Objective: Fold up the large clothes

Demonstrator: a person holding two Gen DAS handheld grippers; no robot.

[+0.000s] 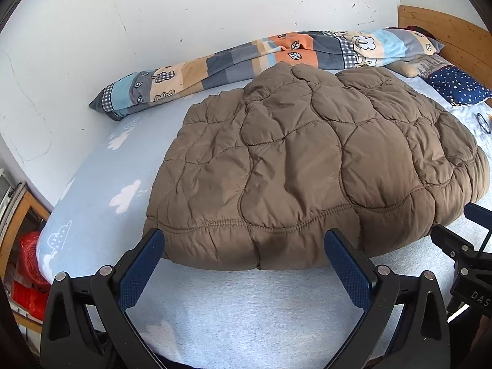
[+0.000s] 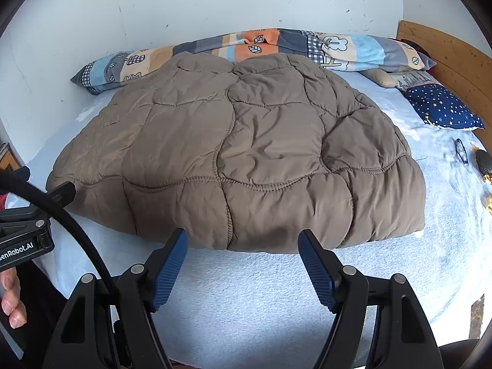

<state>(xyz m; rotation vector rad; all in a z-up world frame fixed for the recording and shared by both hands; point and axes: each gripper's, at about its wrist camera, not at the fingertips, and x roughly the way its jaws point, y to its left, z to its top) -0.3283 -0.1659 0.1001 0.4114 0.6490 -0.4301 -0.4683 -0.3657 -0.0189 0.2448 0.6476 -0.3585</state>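
Patchwork duvet (image 2: 246, 49) along bed's (image 2: 246, 292) far edge, star pillow (image 2: 442, 107) at headboard corner. Brown quilted coat (image 2: 240, 160) lies w/ long axis parallel to near edge. Left gripper (image 1: 244, 246) & right gripper (image 2: 243, 246): fingers spread, grasping nothing.

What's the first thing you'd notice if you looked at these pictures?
A big puffy brown coat lies spread across the middle of the pale blue bed, taking up most of it. Behind it, along the white wall, stretches a long patchwork blanket in orange, blue and grey. Near the wooden headboard on the right sits a dark blue starry pillow.
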